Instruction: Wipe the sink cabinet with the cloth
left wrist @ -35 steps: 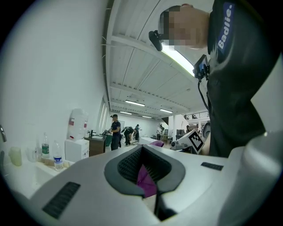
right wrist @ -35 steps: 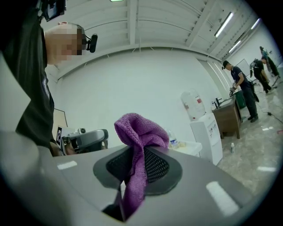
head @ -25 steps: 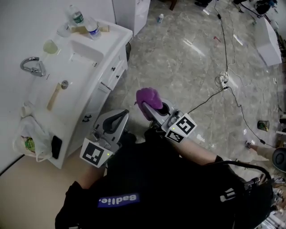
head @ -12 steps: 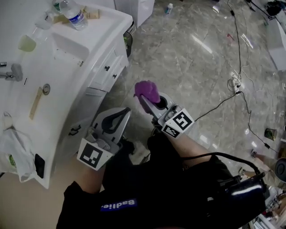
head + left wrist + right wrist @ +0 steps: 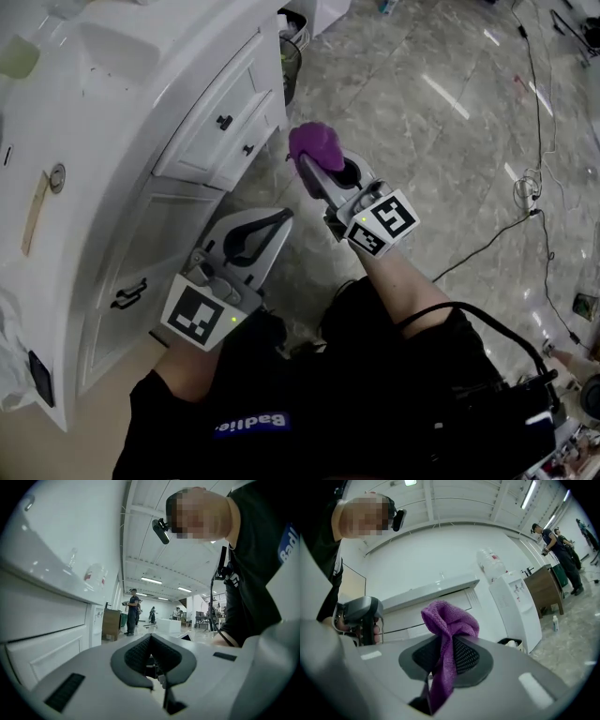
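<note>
Right gripper (image 5: 319, 173) of mine pinches a purple cloth (image 5: 314, 147). The cloth bunches above the jaw tips and hangs down between them. I hold it in the air near the drawers (image 5: 230, 127) of the white sink cabinet (image 5: 202, 56), not touching them. My left gripper (image 5: 272, 225) is lower, beside the cabinet door (image 5: 141, 253), its jaws pressed together with nothing between them. A grey stone floor (image 5: 422, 141) lies below.

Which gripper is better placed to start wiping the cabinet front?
Right. The right gripper has its jaws shut on the purple cloth and faces the sink cabinet; the left gripper is shut and empty.
</note>
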Tool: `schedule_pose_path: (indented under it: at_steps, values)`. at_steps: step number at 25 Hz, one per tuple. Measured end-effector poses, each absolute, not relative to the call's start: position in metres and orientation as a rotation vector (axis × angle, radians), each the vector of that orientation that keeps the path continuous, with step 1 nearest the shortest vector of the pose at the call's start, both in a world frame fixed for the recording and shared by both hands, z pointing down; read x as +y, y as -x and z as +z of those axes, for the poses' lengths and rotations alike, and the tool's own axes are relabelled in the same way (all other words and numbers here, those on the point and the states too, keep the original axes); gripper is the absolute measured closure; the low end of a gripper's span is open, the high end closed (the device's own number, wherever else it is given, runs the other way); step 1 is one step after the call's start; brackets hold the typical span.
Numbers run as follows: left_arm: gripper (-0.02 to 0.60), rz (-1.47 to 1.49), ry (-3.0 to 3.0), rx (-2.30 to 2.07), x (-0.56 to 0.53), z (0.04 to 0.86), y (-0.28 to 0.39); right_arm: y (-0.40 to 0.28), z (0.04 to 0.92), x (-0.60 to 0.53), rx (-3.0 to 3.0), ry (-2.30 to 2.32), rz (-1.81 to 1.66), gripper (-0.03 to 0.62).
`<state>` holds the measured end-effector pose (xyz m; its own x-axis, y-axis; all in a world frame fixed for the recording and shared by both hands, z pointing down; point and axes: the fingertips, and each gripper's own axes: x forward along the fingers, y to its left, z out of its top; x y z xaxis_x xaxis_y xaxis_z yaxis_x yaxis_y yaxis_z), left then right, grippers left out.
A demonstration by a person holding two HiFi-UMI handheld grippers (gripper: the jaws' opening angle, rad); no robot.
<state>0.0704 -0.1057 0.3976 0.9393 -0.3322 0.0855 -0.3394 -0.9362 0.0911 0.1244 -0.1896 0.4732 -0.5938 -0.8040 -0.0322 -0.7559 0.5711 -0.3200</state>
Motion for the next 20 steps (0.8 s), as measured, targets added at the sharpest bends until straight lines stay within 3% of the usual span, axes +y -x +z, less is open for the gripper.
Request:
schedule_pose_path:
  at_steps: [11, 20]
  values:
    - [0.581, 0.088, -2.964, -0.528, -0.119, 0.549, -0.062, -0.136, 0.600, -0.249, 2.672, 1.389, -0.369, 0.539]
    - [0.581, 0.109, -2.961, -0.615, -0.118, 0.570, -0.034, -0.125, 0.670, -0.313, 2.800, 1.471, -0.395, 0.539]
